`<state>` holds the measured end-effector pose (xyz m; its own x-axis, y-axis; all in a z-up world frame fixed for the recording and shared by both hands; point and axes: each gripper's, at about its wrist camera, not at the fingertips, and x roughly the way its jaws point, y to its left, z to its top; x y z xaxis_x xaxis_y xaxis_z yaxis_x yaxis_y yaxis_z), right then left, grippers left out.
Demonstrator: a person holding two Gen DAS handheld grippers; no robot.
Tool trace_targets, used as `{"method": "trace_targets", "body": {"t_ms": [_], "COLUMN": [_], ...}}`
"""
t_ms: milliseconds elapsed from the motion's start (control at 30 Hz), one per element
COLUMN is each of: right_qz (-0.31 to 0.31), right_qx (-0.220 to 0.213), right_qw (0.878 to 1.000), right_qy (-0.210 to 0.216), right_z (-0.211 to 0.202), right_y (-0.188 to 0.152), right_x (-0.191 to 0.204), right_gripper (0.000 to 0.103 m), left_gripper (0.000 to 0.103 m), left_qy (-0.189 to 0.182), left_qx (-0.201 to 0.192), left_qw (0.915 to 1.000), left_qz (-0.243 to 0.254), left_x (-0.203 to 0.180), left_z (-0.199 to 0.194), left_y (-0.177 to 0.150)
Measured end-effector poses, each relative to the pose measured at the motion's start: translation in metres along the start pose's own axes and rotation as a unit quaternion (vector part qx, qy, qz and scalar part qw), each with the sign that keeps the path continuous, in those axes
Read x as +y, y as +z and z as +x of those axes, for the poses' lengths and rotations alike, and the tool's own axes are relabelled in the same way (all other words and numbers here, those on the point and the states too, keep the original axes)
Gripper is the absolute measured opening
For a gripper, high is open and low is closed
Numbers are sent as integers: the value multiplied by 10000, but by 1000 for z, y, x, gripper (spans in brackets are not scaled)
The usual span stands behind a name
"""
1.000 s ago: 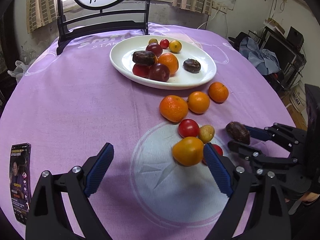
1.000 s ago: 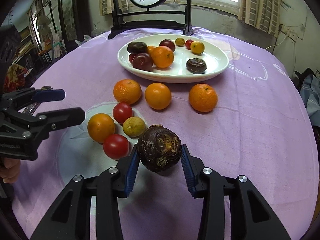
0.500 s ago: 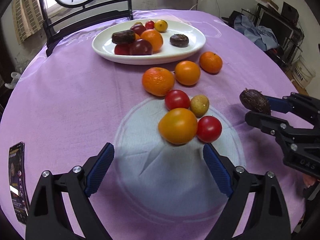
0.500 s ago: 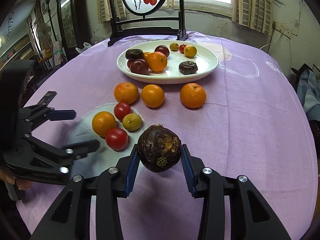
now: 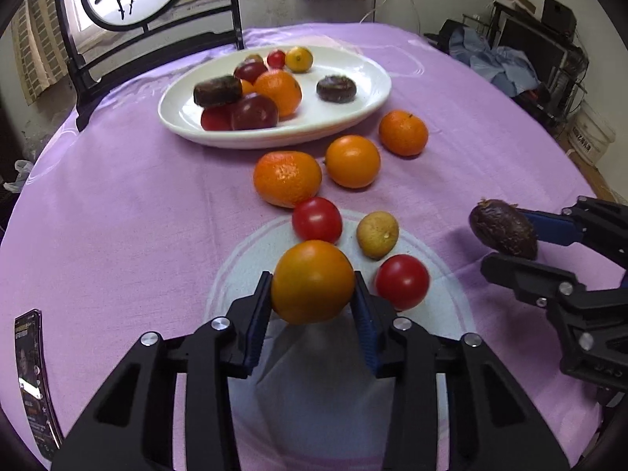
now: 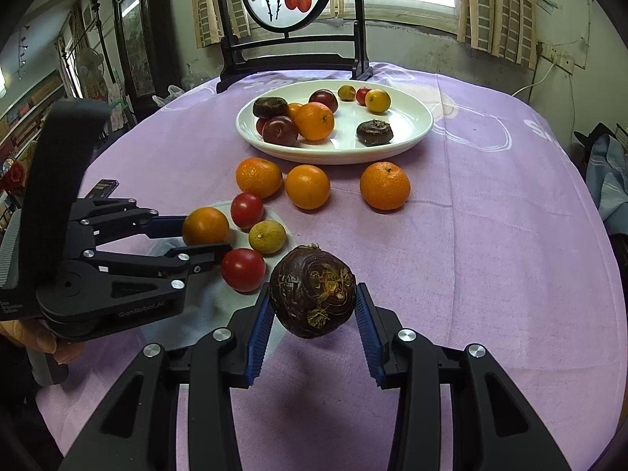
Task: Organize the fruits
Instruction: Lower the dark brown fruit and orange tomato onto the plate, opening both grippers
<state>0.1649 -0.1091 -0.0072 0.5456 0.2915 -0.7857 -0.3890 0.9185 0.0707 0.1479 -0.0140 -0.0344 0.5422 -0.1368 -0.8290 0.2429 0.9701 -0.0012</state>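
Our left hand-held gripper (image 5: 313, 300) has dropped in from wide apart and is closing around the orange (image 5: 313, 282) mid-worktop. The right hand-held gripper (image 6: 313, 306) stays clamped on the dark fruit (image 6: 313, 291); both should go to the plate (image 5: 369, 104) next.

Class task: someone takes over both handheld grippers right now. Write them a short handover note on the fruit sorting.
Left gripper: jaws closing on the orange tomato, pads at its sides.
Right gripper: shut on a dark water chestnut, held above the purple tablecloth.
Done: the white plate already holds about nine fruits.
Left: three mandarins, two red tomatoes and a small yellowish fruit lie loose on the cloth; both held fruits probably go to the plate.
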Motion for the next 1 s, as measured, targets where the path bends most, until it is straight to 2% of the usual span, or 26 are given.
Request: {"method": "trace_targets", "body": {"t_ms": [267,433,567,733,1000], "right_qz": [-119,-255,-365,-412,-220], "right_qx": [-243,-405,-474,-604,-803], "right_qw": [9996,9988,9982,9973,9965], "right_qy": [-9,-38,-79,-62,-110], "right_z": [-17,-26,-30,-31,-14], "right_y": [14,27,38,57,99], "right_x": [7,10,12,12,-1], "right_gripper": [42,42,42,42,42], "left_gripper": [39,39,39,39,39], "left_qy": [-278,-351,-406,-264,-135], "left_qx": [-345,-468,-491,-652,-653], "left_qw": [9987,9978,9974,9971,9966], "left_qz": [-235,-316,-340,-293,-474], "left_x": [15,20,22,27,43], "left_z": [-42,-56,-61,-66,-44], "left_y": [17,26,35,57,103]}}
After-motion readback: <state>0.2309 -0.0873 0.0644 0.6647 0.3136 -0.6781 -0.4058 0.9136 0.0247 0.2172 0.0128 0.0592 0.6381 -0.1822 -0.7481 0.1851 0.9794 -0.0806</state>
